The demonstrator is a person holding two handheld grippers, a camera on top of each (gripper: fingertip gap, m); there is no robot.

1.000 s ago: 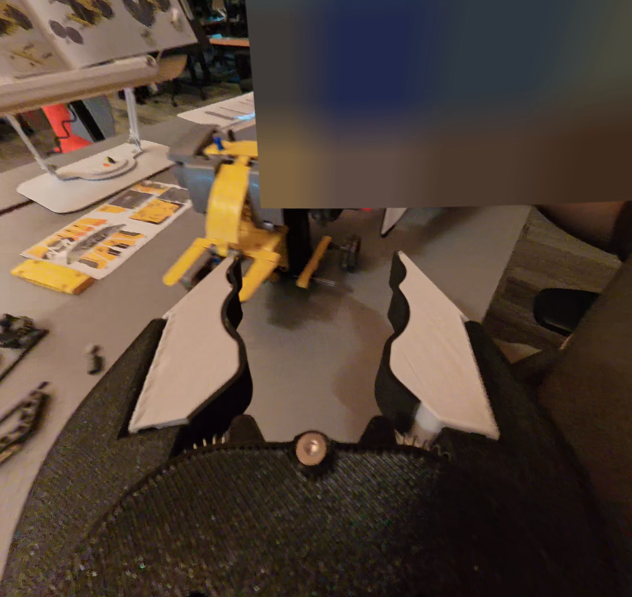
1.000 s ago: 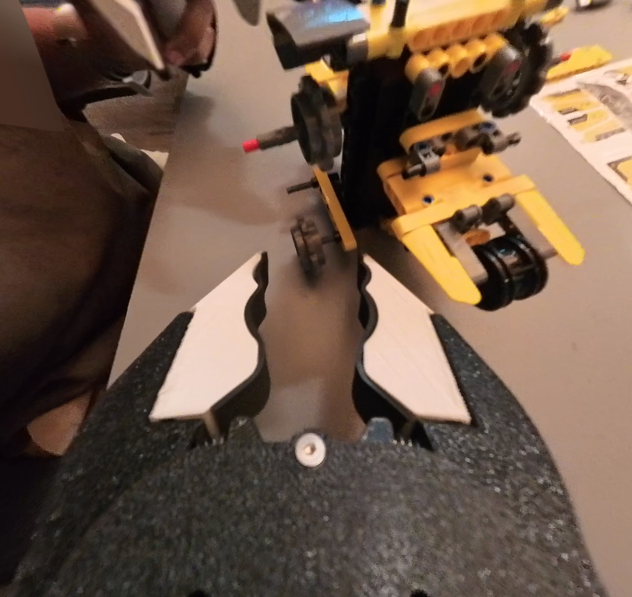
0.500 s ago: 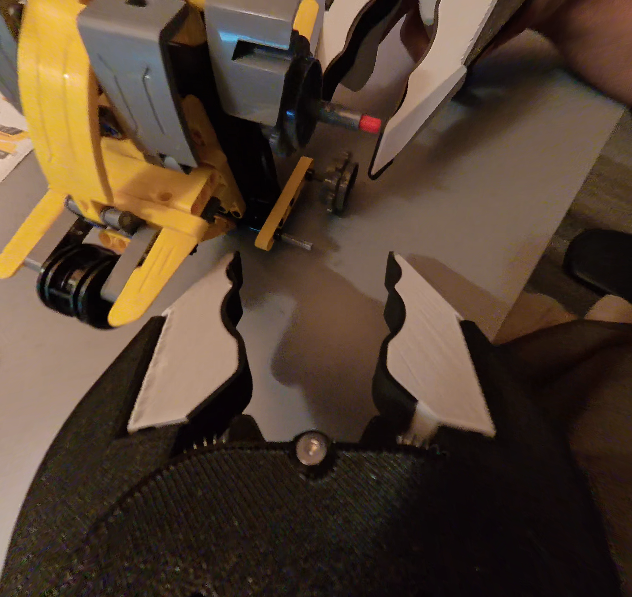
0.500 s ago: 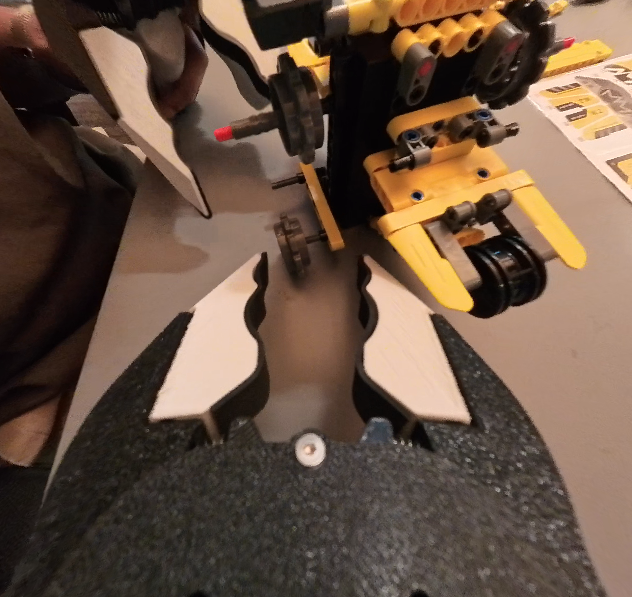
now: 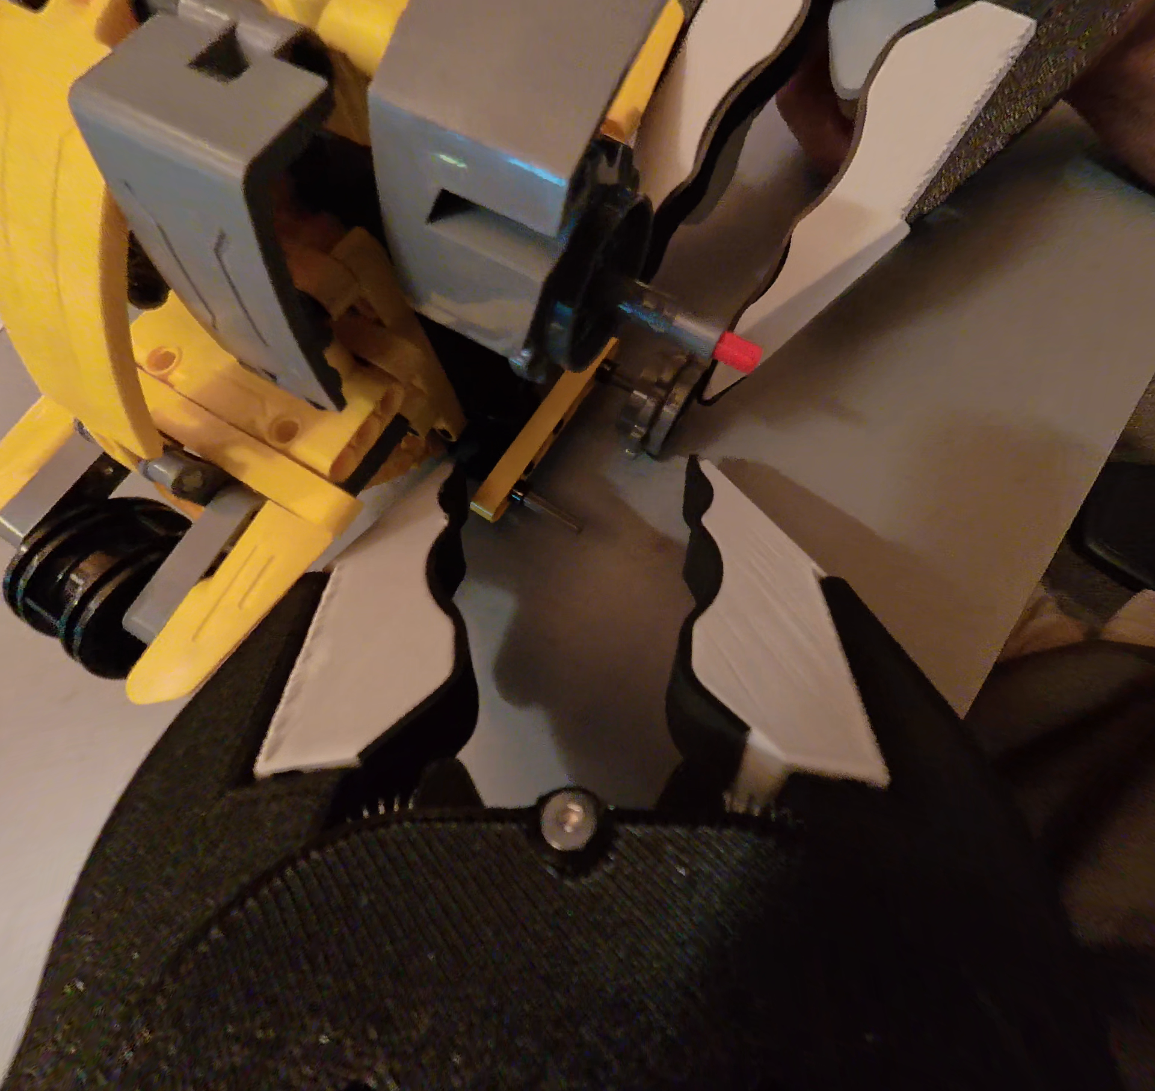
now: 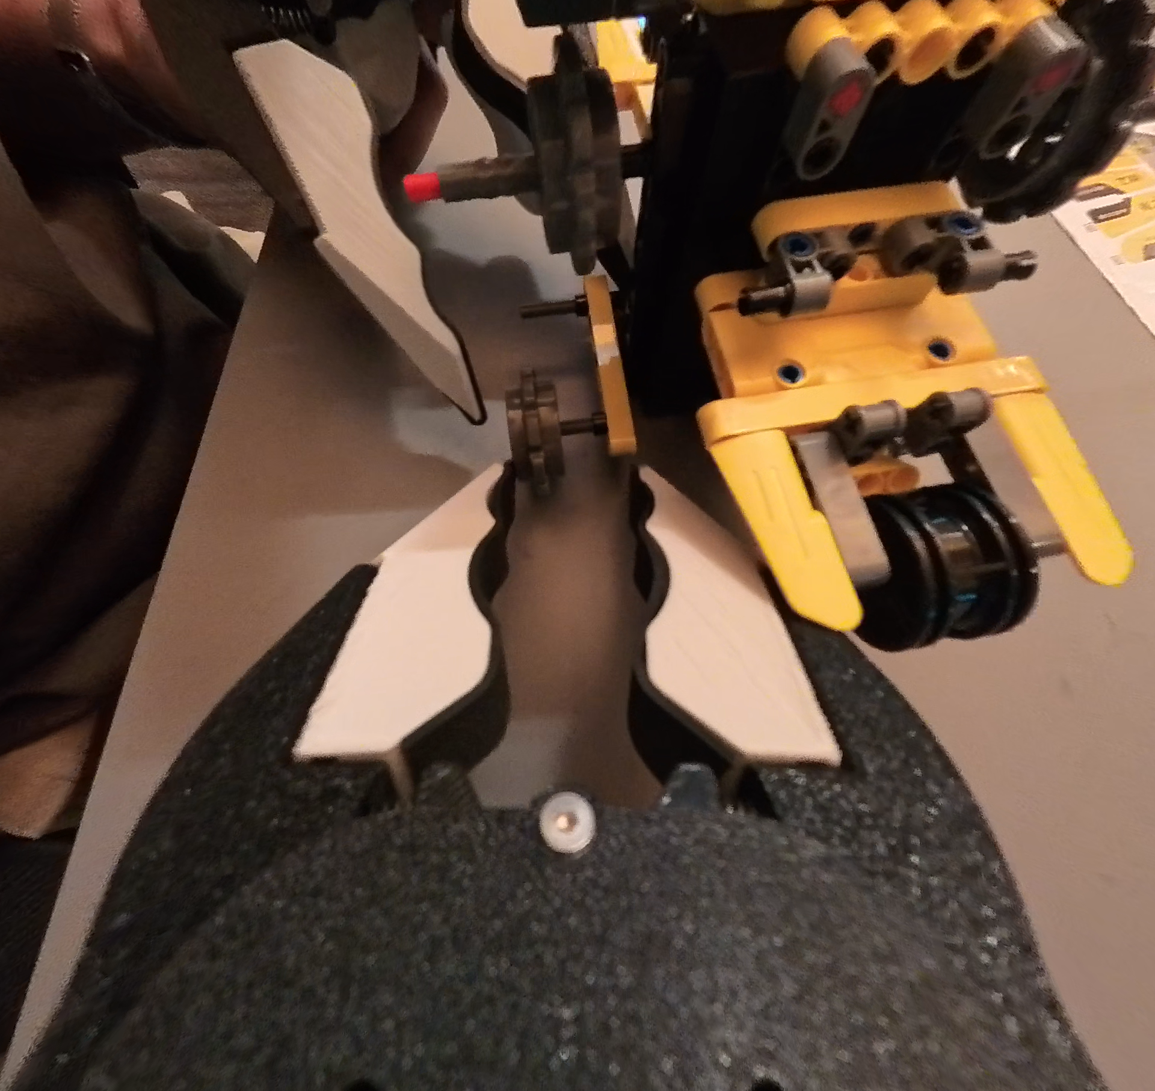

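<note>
A yellow, grey and black brick-built model (image 5: 206, 199) stands on the grey table (image 5: 906, 423). Low on its side, a small dark gear (image 5: 653, 411) sits on a thin axle through a yellow beam (image 5: 531, 442). Above it is a bigger gear with a red-tipped axle (image 5: 737, 350). My left gripper (image 5: 570, 477) is open and empty, its tips just short of the beam. My right gripper (image 6: 570, 477) is open and empty, with the small gear (image 6: 531, 436) at its left fingertip. Each gripper shows in the other's view, reaching toward the gear from the opposite side.
The model's black wheel (image 6: 950, 573) sits between two yellow prongs (image 6: 794, 536) right of my right gripper. A printed sheet (image 6: 1119, 211) lies at the far right. The table edge (image 5: 1000, 655) runs close on the right in the left wrist view. Left tips to right tips: about 4 centimeters.
My left gripper swung down from a wide view of the table and closed in on the model's side. My right gripper moved forward until the small gear reached its left fingertip. Both stayed open.
</note>
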